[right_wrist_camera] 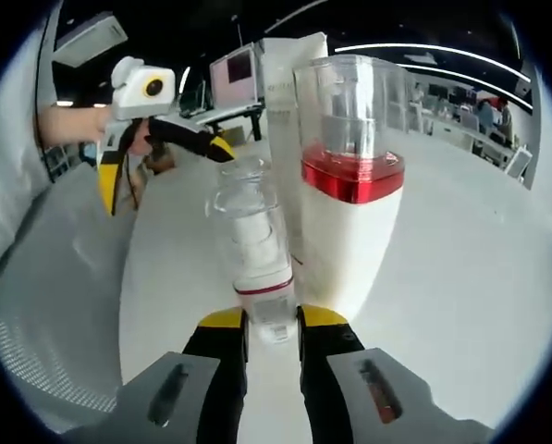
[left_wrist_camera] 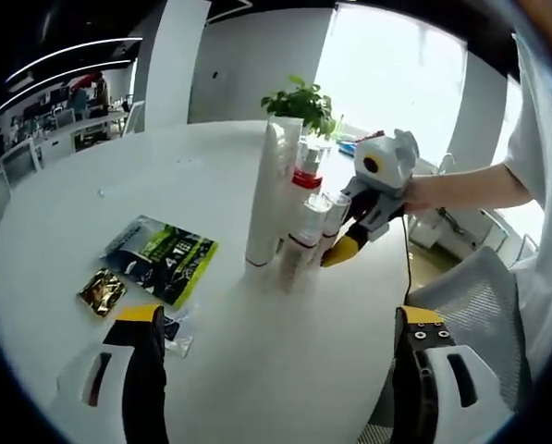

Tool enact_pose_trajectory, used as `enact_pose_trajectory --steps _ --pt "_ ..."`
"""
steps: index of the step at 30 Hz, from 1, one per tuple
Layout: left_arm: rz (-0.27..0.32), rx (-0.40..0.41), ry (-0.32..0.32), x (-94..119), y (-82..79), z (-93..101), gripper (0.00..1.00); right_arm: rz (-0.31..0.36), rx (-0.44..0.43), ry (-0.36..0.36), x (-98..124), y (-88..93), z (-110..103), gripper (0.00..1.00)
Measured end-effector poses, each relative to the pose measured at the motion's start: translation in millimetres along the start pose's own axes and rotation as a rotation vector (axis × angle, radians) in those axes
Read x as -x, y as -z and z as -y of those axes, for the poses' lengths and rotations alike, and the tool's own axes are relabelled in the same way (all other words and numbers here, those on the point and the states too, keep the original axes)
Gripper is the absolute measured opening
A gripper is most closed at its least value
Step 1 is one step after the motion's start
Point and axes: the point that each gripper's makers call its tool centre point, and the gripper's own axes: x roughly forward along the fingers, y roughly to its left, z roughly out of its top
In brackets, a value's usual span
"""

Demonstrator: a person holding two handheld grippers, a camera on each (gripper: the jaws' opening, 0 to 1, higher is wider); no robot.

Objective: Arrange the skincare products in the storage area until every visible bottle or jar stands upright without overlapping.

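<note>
White and round, the table (left_wrist_camera: 91, 231) takes up most of the left gripper view, with an open office behind it: desks and chairs at the upper left, strip lights on a dark ceiling, a broad bright window at the upper right and a leafy green plant (left_wrist_camera: 300, 102) at the table's far edge.

From the right side of that view a person's bare forearm and hand (left_wrist_camera: 423, 192) reach in level, holding the right gripper (left_wrist_camera: 342, 248), whose yellow-tipped jaws angle down to the base of the bottle cluster at frame centre. In the right gripper view those jaws rise from the bottom and are closed around the foot of a small clear-capped bottle (right_wrist_camera: 252, 254), which stands upright and has a thin red band low on its body. Just beside it, at centre right, stands a larger white bottle with a red collar (right_wrist_camera: 352, 222) under a clear cap, and behind both a tall white tube (right_wrist_camera: 285, 83); any printing on the tube is too faint to read.

The left gripper (left_wrist_camera: 280, 370) sits at the bottom of its own view with its jaws spread wide apart, holding nothing. It also shows in the upper left of the right gripper view, held in a hand.

On the table at centre left lie a green and black sachet (left_wrist_camera: 162, 259) and a small gold foil packet (left_wrist_camera: 102, 290); their writing is too small to make out.
</note>
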Motion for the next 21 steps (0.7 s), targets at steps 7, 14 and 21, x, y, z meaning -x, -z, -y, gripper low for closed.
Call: enact_pose_trajectory --steps 7,14,21 --pt "0.0 0.004 -0.002 0.4 1.2 -1.7 0.96 -0.007 0.01 -0.011 -1.1 0.4 3.0 0.21" --pt "0.0 0.008 0.001 1.8 1.0 -1.7 0.96 -0.031 0.005 -0.011 -2.1 6.9 6.3 0.23" --pt "0.006 0.013 0.001 8.6 1.2 -2.2 0.95 -0.06 -0.029 0.001 6.9 13.1 -2.9 0.29"
